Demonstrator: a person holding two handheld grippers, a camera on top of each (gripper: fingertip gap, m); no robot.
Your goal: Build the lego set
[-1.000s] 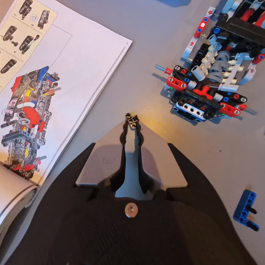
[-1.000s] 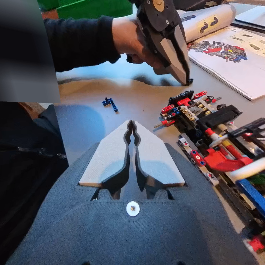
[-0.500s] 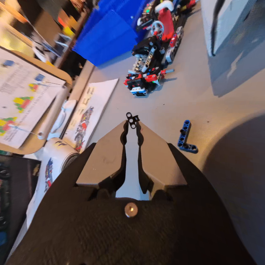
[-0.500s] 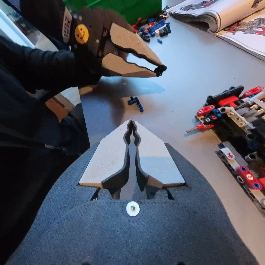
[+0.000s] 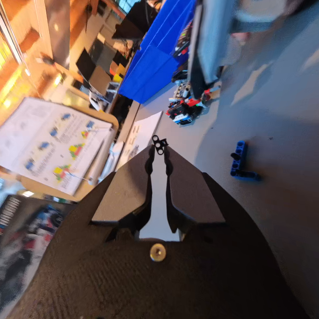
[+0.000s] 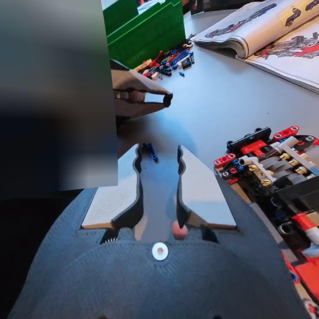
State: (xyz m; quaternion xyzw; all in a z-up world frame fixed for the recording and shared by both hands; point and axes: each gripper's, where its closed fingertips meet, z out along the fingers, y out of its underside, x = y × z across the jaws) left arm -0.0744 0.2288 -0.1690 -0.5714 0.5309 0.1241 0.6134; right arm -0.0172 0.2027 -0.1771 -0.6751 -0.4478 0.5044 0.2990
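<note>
My left gripper (image 5: 158, 149) is shut on a small black three-hole lego beam (image 5: 158, 145) and holds it in the air above the grey table; it shows sideways in the right wrist view (image 6: 167, 100). My right gripper (image 6: 158, 148) is open and empty, low over the table, with a blue L-shaped beam (image 6: 152, 151) lying just beyond its tips. That blue beam also lies at the right in the left wrist view (image 5: 240, 164). The half-built lego vehicle (image 6: 269, 172) stands to the right of my right gripper and shows far off in the left wrist view (image 5: 183, 112).
An open instruction booklet (image 6: 259, 43) lies at the back right. A green bin (image 6: 143, 34) stands at the back with a heap of loose lego pieces (image 6: 169, 63) before it. Blue bins (image 5: 151, 69) stand beyond the vehicle. A person's dark sleeve is at the left. The tips of one gripper are about 7 centimetres away from the tips of the other.
My right gripper has opened and now frames the blue L-shaped beam. My left gripper has lifted and tilted away from the vehicle, still holding the black beam.
</note>
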